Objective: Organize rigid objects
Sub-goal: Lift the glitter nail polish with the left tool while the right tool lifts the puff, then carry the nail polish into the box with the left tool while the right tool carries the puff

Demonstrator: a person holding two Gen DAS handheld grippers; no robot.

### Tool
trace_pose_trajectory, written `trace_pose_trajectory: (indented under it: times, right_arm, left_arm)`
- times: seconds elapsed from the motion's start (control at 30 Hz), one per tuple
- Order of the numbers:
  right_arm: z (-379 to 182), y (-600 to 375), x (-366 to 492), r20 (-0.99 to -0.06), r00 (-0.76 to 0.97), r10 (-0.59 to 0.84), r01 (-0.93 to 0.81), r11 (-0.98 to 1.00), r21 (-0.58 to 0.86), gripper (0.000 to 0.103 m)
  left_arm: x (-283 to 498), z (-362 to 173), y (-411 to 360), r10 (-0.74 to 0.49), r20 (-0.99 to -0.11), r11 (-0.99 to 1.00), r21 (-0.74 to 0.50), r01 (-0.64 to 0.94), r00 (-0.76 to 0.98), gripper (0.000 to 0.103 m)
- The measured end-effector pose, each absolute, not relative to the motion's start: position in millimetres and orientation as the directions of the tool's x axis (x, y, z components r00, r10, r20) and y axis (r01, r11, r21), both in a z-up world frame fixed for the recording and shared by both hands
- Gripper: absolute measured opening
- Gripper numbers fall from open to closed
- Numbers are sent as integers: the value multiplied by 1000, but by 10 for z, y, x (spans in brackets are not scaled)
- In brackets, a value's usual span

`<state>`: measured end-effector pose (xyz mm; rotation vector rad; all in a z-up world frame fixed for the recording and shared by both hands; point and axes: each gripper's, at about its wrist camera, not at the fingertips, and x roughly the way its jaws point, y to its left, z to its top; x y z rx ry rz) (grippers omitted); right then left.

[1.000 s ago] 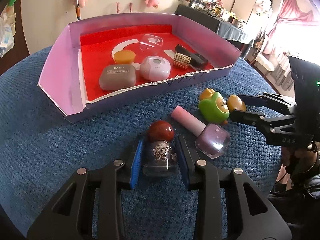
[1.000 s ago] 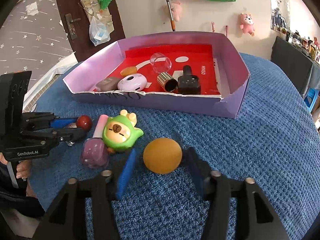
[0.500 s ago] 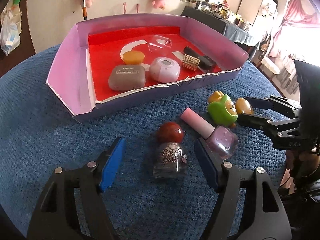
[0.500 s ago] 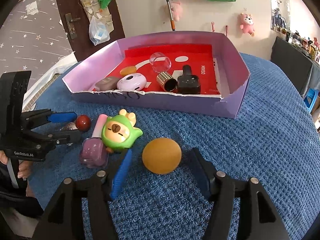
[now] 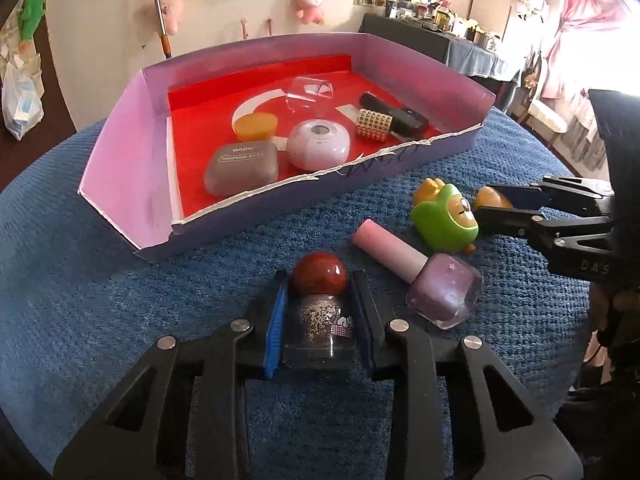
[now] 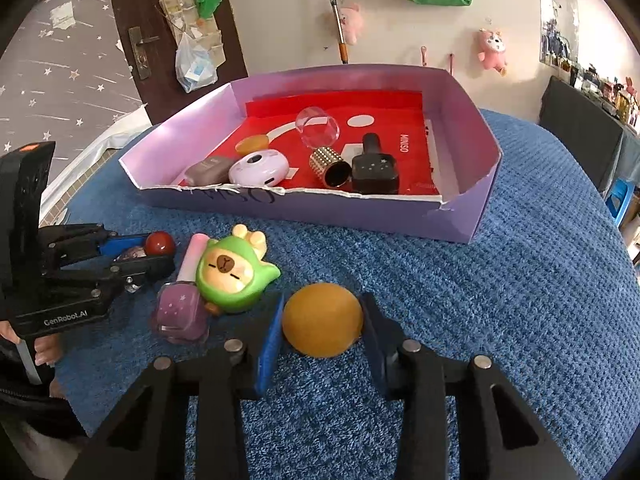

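Both grippers have just been closing: the left gripper [image 5: 320, 320] now clenches the glitter bottle [image 5: 324, 320], the right gripper [image 6: 322, 320] grasps the orange ball [image 6: 322, 319]. Both rest on the tabletop [image 6: 500, 300], ready to lift into the box [image 6: 472, 216]

Both cameras sit low and close above the blue cloth [image 5: 120, 280], each looking forward and downward toward the purple box [image 6: 472, 216] at 12 o'clock. The left view sees it from the left, the right view from the right; both share the green toy [image 5: 444, 220].
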<state>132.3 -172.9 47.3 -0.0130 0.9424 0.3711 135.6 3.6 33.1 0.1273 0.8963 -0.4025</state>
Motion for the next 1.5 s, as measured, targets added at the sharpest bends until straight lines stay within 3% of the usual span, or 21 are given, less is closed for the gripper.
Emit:
trace_pose_trajectory:
  times: [0.37,0.63,0.8,1.07,1.5]
  right_arm:
    - [675,-1757,1288,-754,575,319,-323,935,149,40]
    - [1240,-1668,1804,-704,638,311,-372,925,72,40]
    - [1305,-1620,2466,-748,609,262,-356,934,37,40]
    - [941,-1614,3262,-863,474,176,-341,940,5,40]
    - [620,-1502,3568,-920,382,88,-368,928,-64,40]
  left_arm:
    - [1344,696,96,-341,-729,912,-104,396,594,28]
    - [1922,1167,107,-262,-720,927,-1,376,643,28]
    - [2429,1140,74,-173,-777,929,75,362,605,28]
    - [2902,821,38,-79,-862,919,131,372,500,28]
    - [3070,580,45,-15,-908,912,159,377,419,28]
